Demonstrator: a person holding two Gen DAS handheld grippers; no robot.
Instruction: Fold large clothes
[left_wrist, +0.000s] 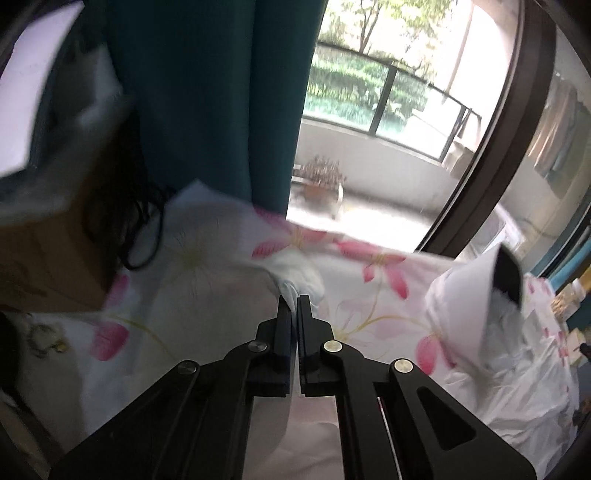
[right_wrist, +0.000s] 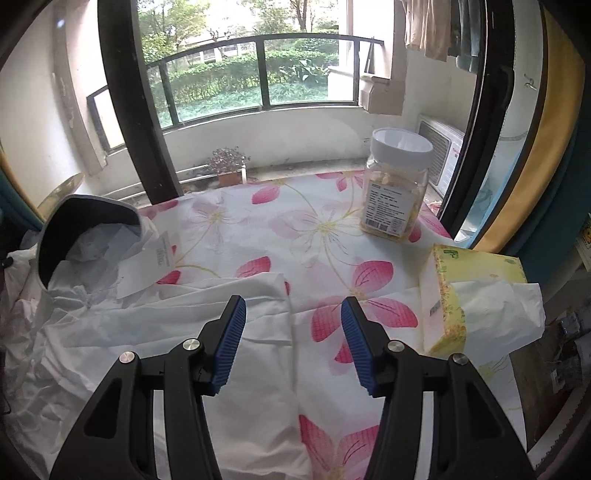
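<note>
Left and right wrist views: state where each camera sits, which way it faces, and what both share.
Left wrist: rides the left gripper, angled down toward the window; jaws shut on a bunch of the white garment.
Right wrist: rides the right gripper, angled down over the table; jaws open above the white garment, jar and tissue box to its right.
Shared: garment, floral tablecloth, potted plant.

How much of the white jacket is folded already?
Not much looks folded. The white jacket lies spread and crumpled on the flowery cloth, its hood standing open. In hand: the left gripper is shut on a bunch of white fabric, while the right gripper hangs open above a flat edge, holding nothing. Left: nearly all the folding.
</note>
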